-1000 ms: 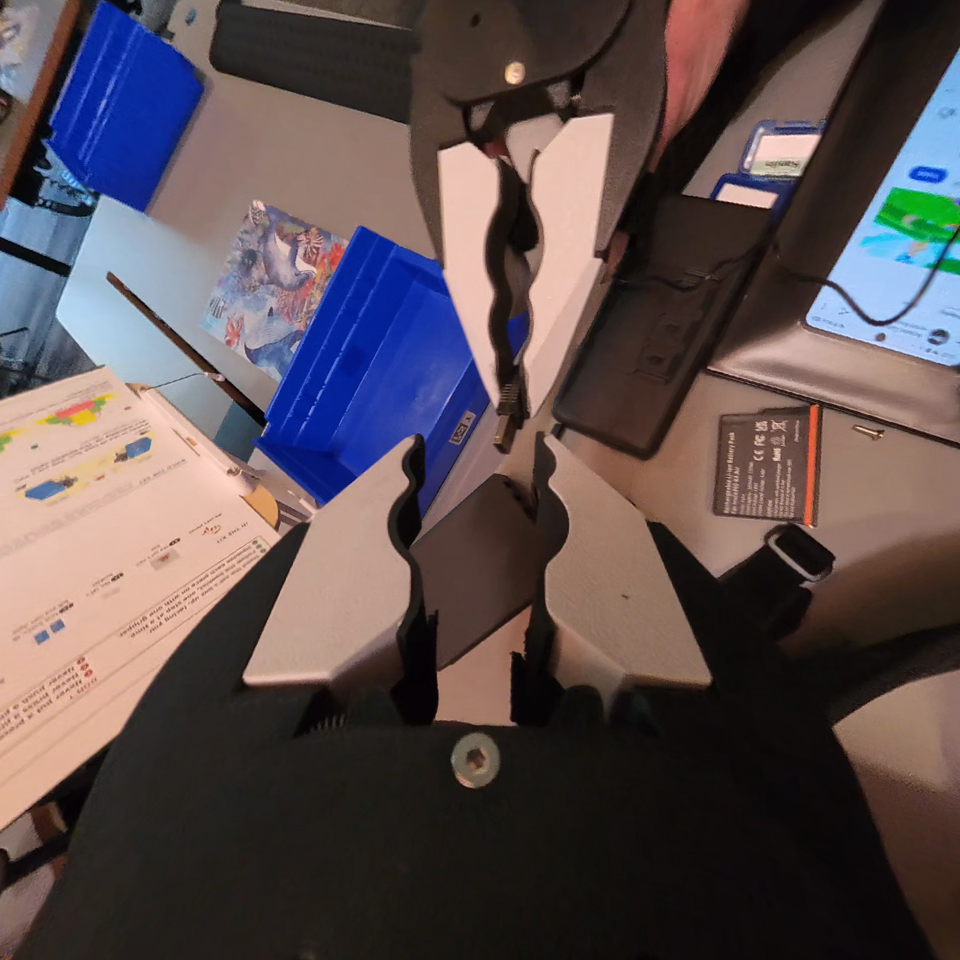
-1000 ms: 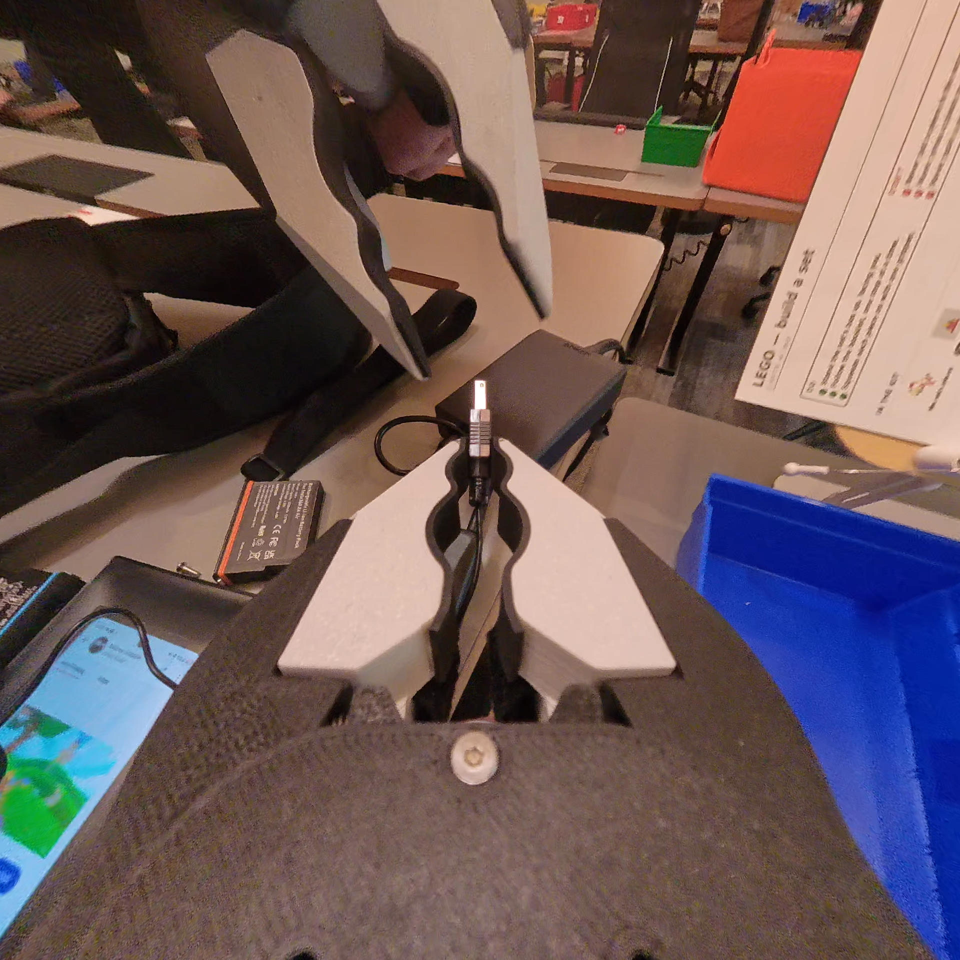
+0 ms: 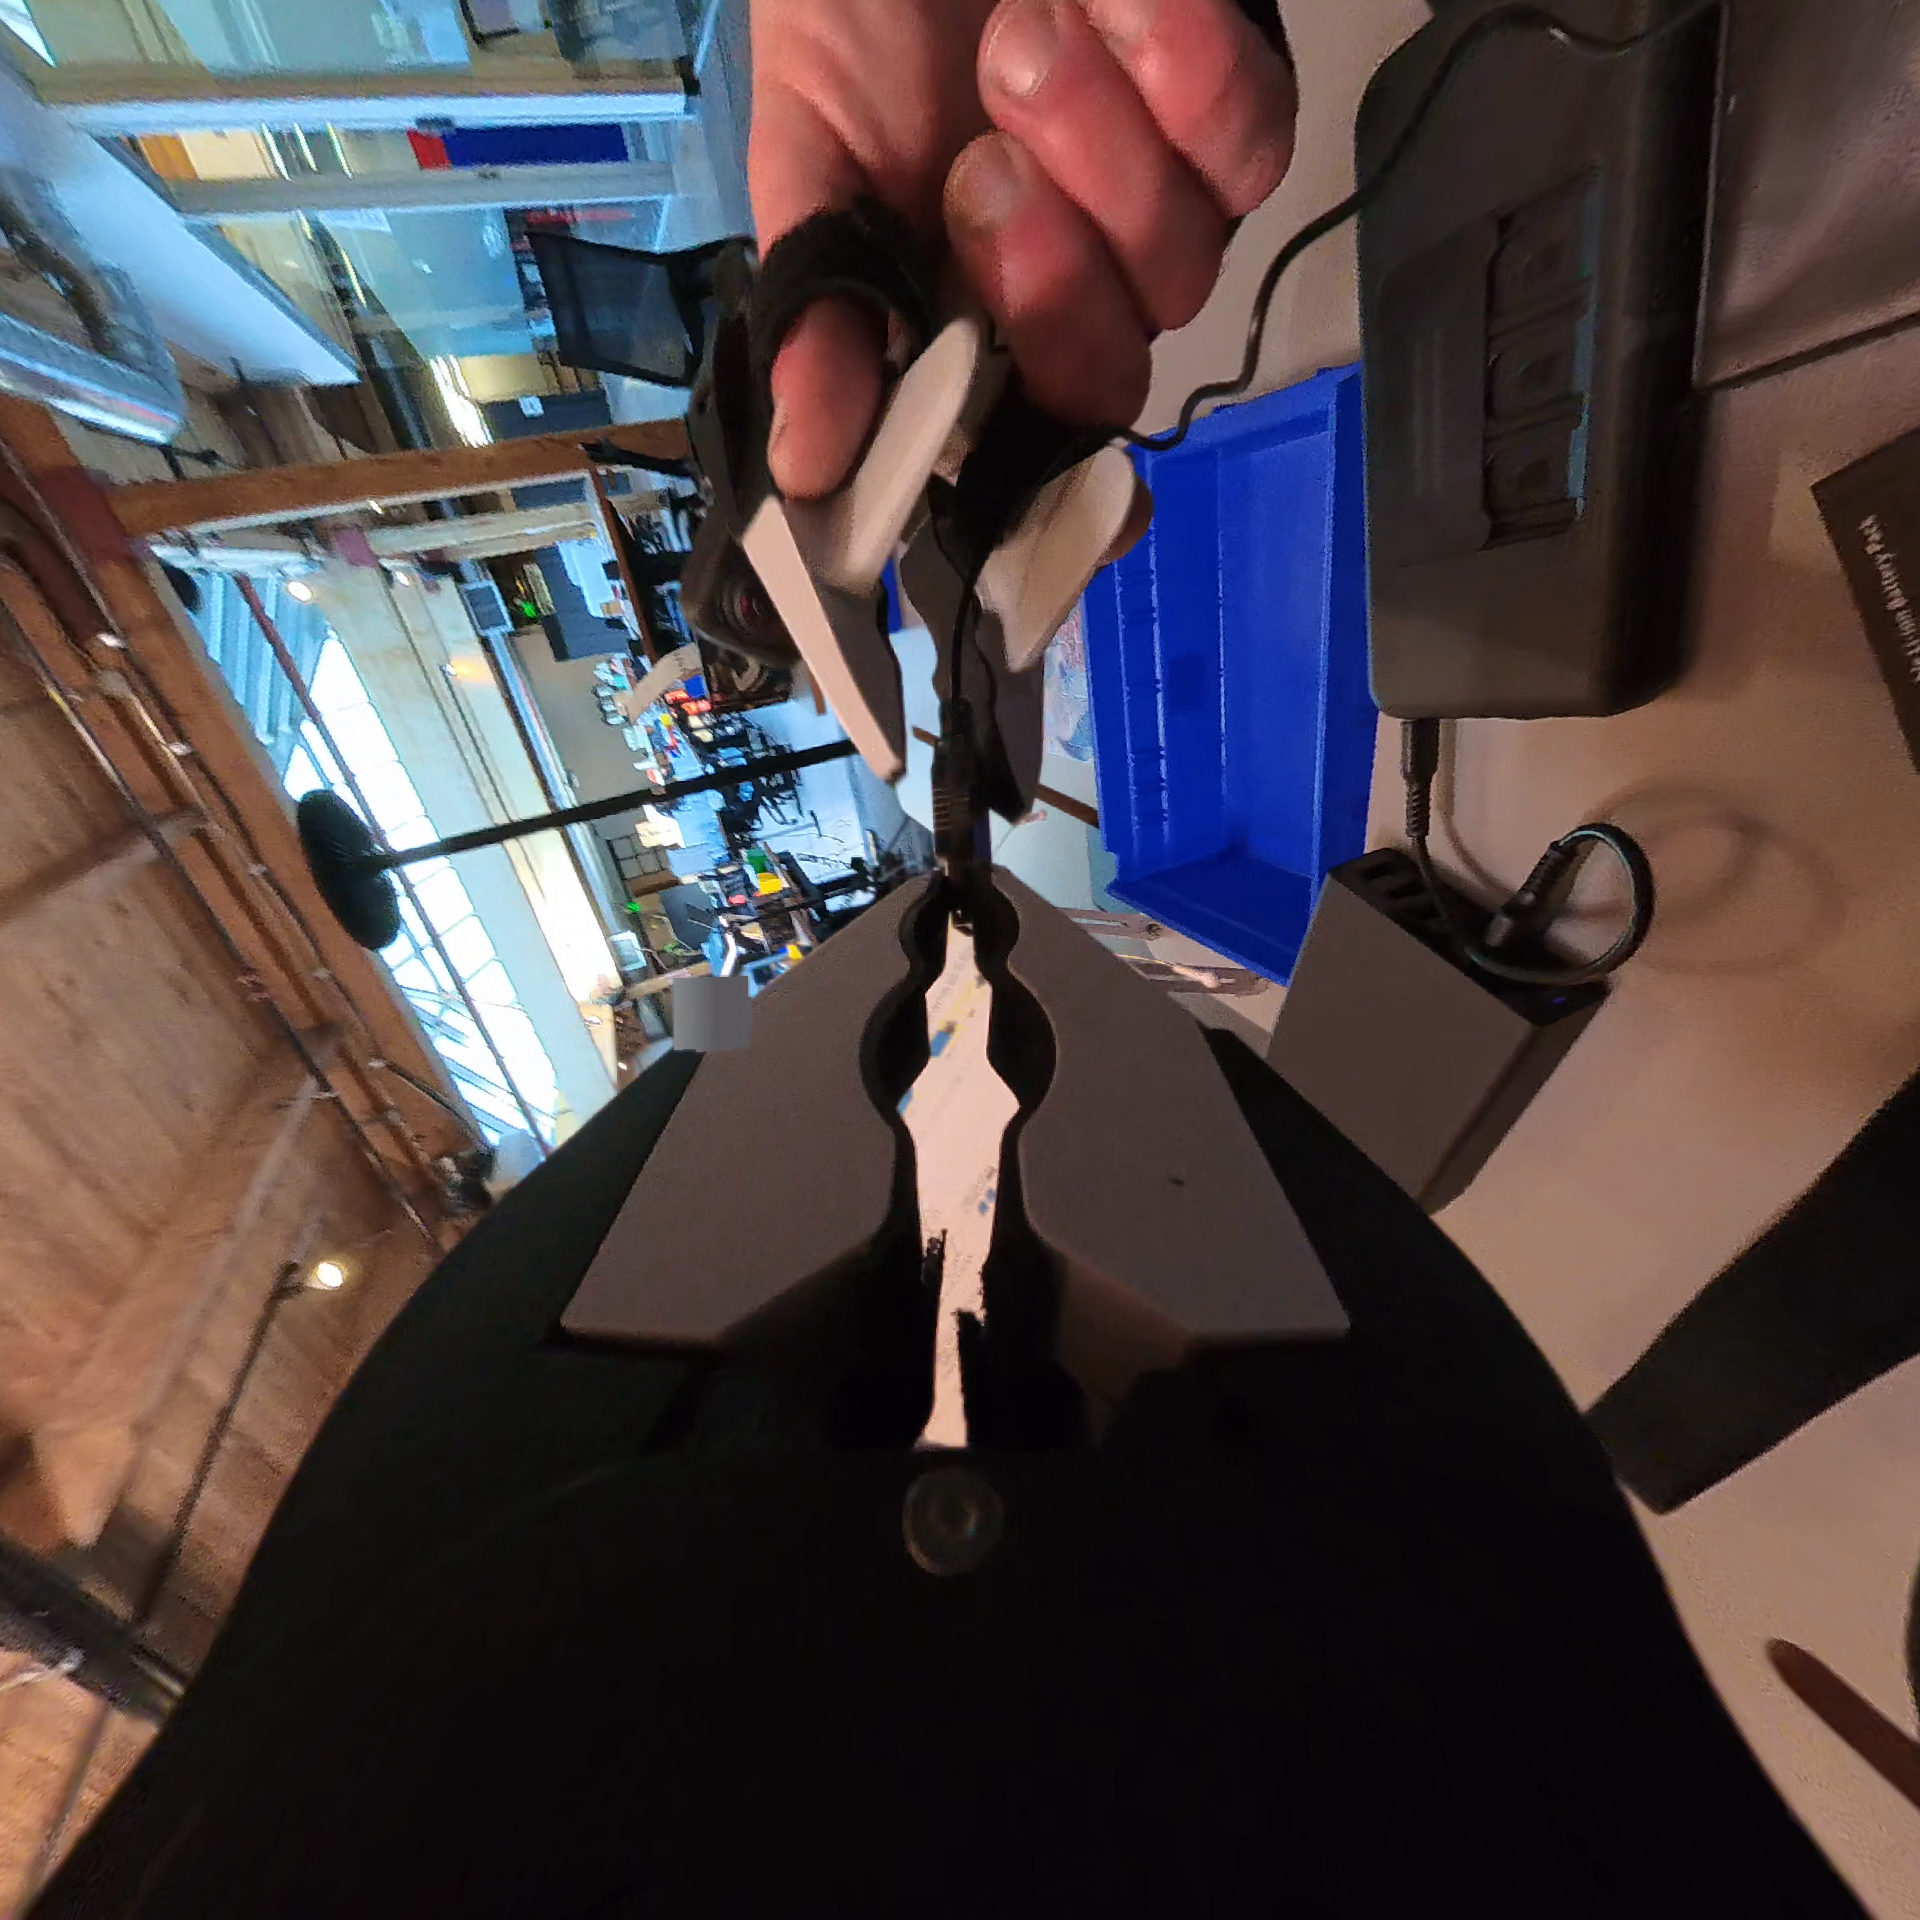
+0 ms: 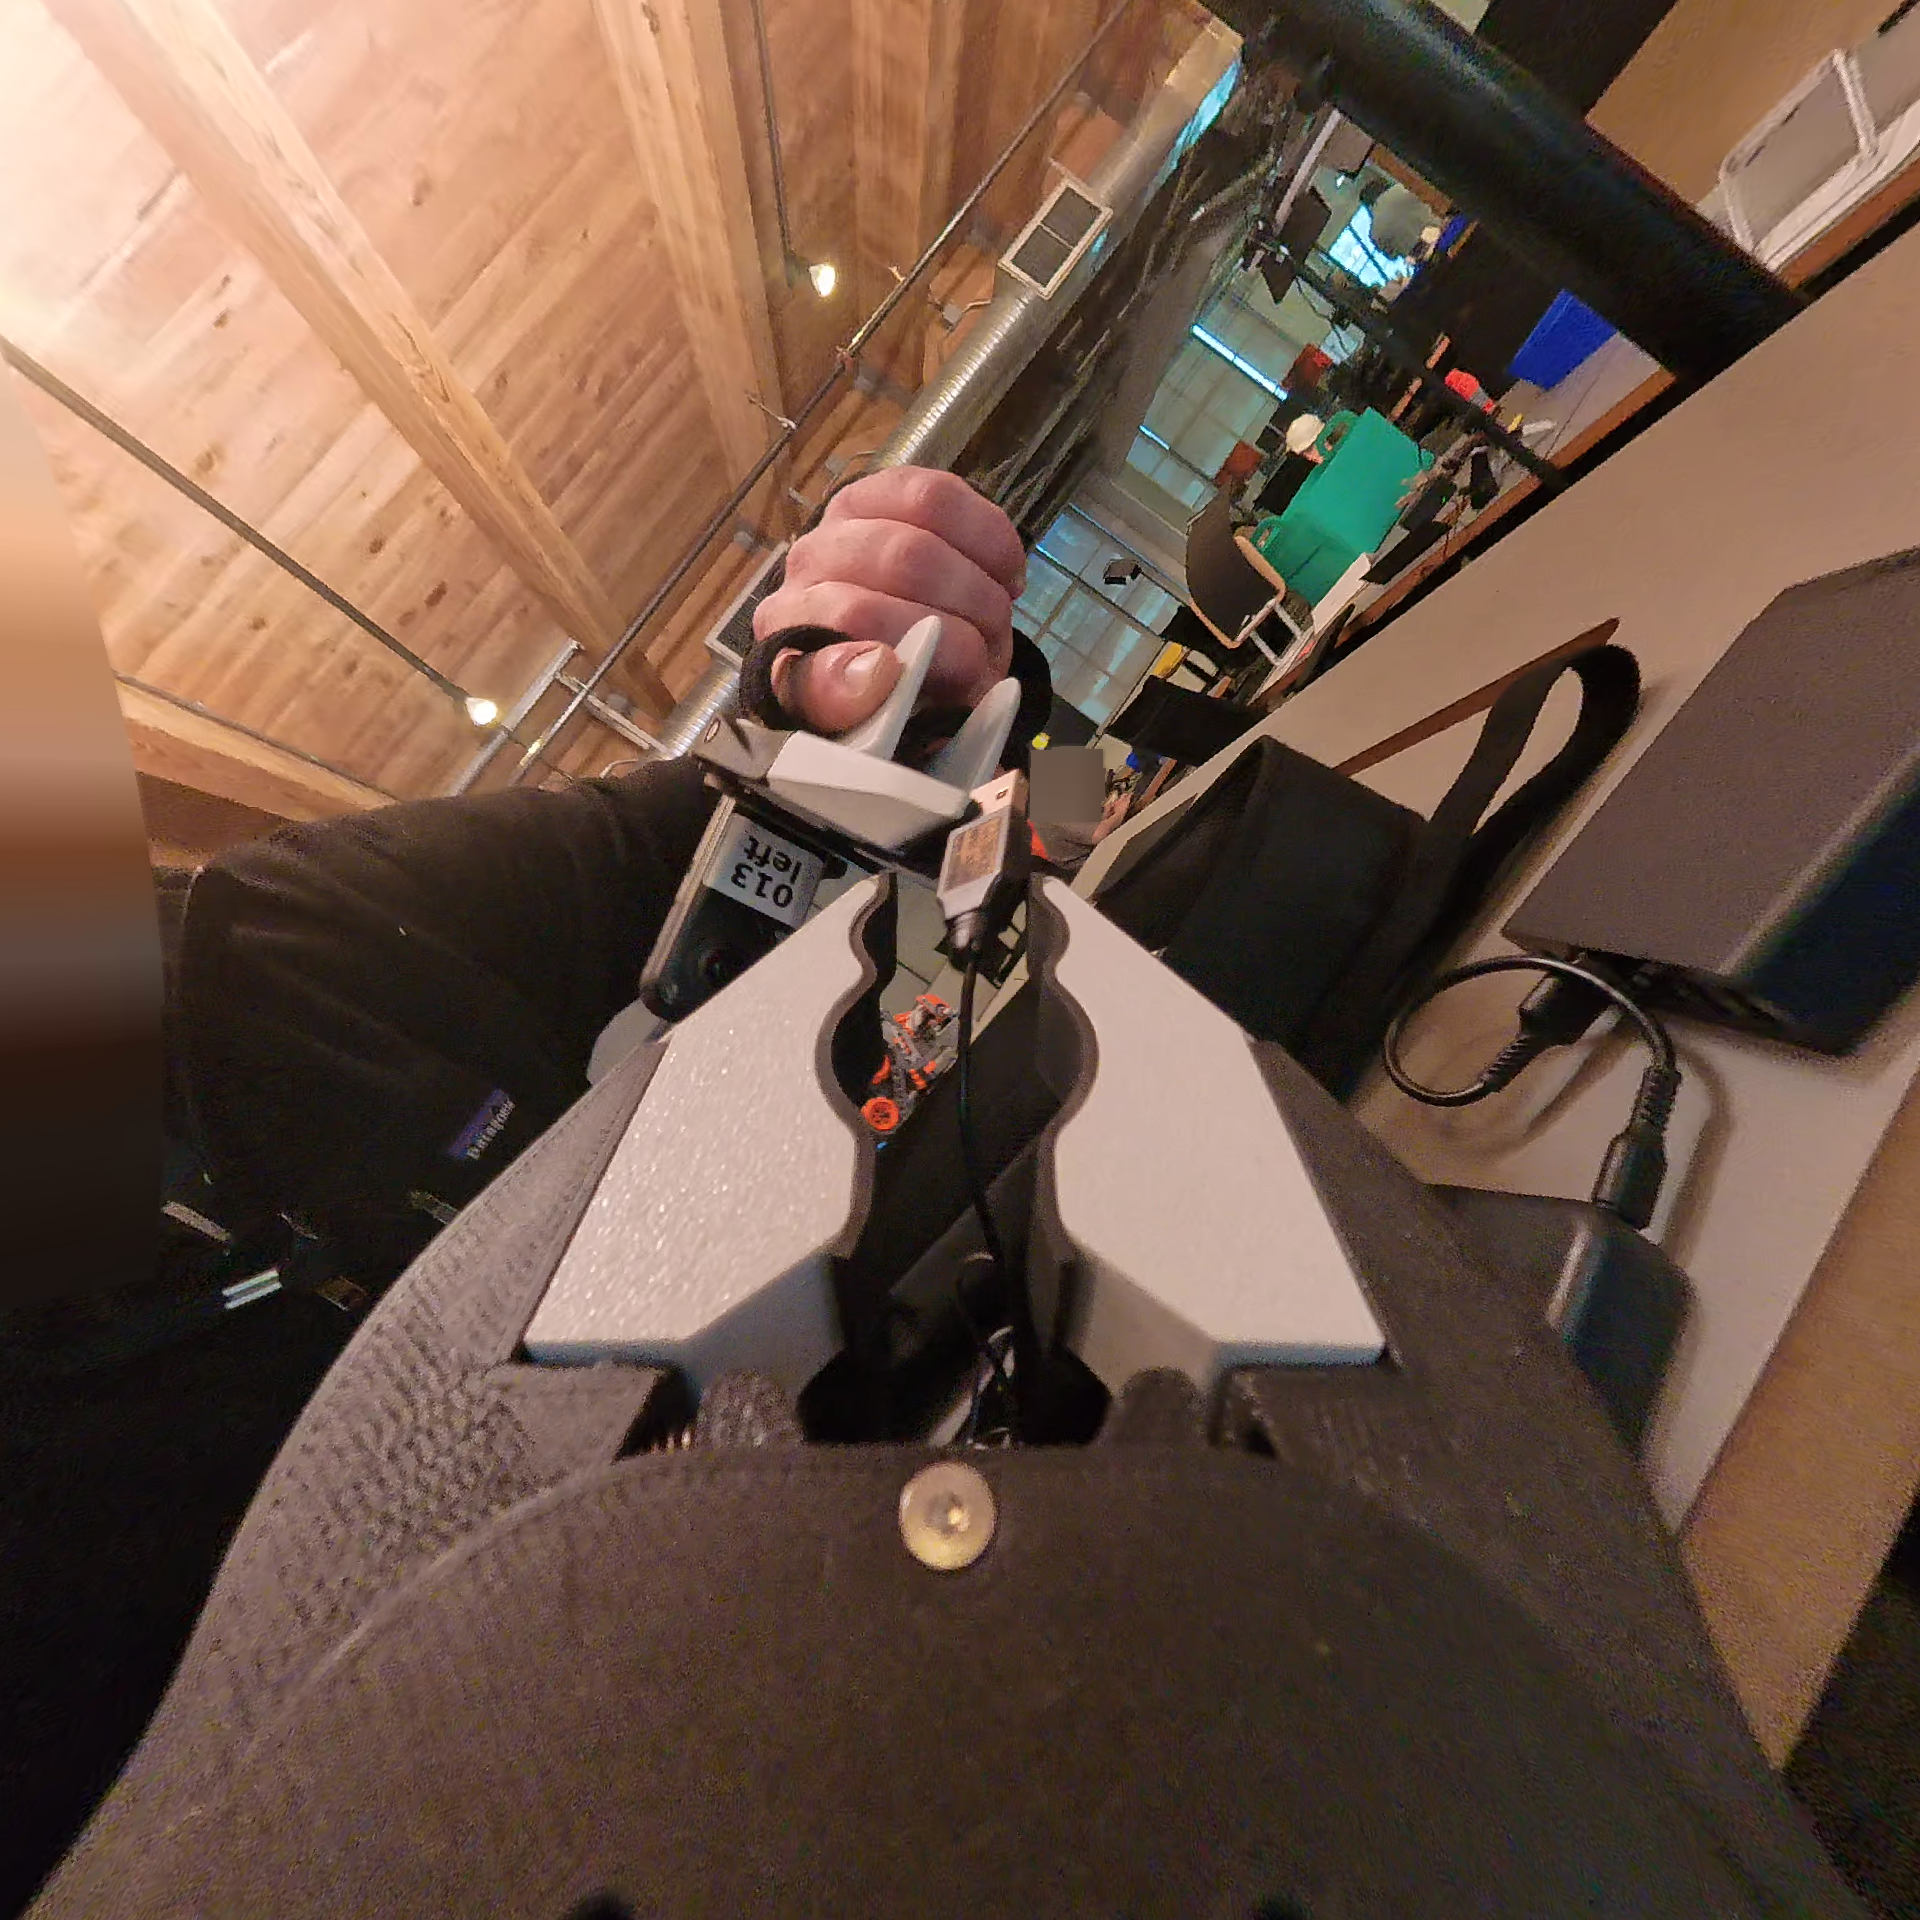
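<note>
Two hand-held tools face each other tip to tip above a pale surface, both tilted so that a wooden ceiling fills much of each view. The left tool has its grey fingers nearly together at the tips, closed around the metal end of a black USB plug. The right tool stands with a narrow gap between its fingers; the plug sits just at its tips and the thin black cable runs back down between them, but whether it still grips the plug cannot be told. A hand holds the right tool, seen in the left wrist view. On the surface lie a dark power brick, a grey charger block with a looped cord, and a blue bin just beyond them.
</note>
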Tool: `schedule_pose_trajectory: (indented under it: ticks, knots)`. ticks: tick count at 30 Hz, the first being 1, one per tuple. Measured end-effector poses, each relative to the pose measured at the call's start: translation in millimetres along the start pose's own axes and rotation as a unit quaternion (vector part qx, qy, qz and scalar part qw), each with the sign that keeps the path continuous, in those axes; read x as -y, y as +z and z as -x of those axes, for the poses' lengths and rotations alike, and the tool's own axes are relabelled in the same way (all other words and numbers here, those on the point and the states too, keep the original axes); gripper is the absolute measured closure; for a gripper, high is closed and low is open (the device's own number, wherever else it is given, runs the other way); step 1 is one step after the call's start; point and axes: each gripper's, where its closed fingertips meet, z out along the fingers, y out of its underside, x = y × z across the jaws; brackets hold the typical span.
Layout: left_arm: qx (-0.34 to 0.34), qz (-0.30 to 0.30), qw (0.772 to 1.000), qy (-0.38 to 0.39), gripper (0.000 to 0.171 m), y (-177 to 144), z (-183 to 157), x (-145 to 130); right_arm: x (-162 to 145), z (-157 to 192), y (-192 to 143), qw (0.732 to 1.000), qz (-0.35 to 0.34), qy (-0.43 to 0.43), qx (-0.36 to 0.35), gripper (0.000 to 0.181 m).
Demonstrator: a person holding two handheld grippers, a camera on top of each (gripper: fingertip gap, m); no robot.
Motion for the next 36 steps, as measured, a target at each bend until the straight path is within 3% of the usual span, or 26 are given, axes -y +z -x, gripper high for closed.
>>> schedule_pose_trajectory:
  ticks: [5,10,14,17,20,25,30,36]
  knots:
    - [0.019,-0.013,0.999,0.036,0.171,-2,6,7,0,4,6,1.0,-0.003,0.015,0.02,0.168]
    - [0.024,-0.005,1.0,0.001,0.167,2,3,0,2,-6,3,0.997,0.005,-0.052,-0.061,0.171]
    - [-0.054,-0.001,0.993,-0.107,0.128,6,-13,-20,-1,-27,-10,0.975,0.037,-0.123,-0.181,0.176]
    - [-0.171,0.01,0.971,-0.164,0.082,12,-44,-41,-2,-48,-28,0.942,0.057,-0.175,-0.279,0.177]
    - [-0.278,0.031,0.945,-0.168,0.064,19,-82,-63,-4,-61,-37,0.925,0.065,-0.195,-0.319,0.176]
    - [-0.362,0.012,0.915,-0.179,0.073,40,-108,-69,-9,-84,-51,0.885,0.095,-0.236,-0.39,0.176]
    - [-0.434,0.012,0.885,-0.167,0.082,52,-134,-68,-14,-100,-58,0.873,0.104,-0.238,-0.413,0.176]
    - [-0.469,0.011,0.862,-0.191,0.081,57,-146,-69,-17,-114,-59,0.852,0.127,-0.26,-0.437,0.177]
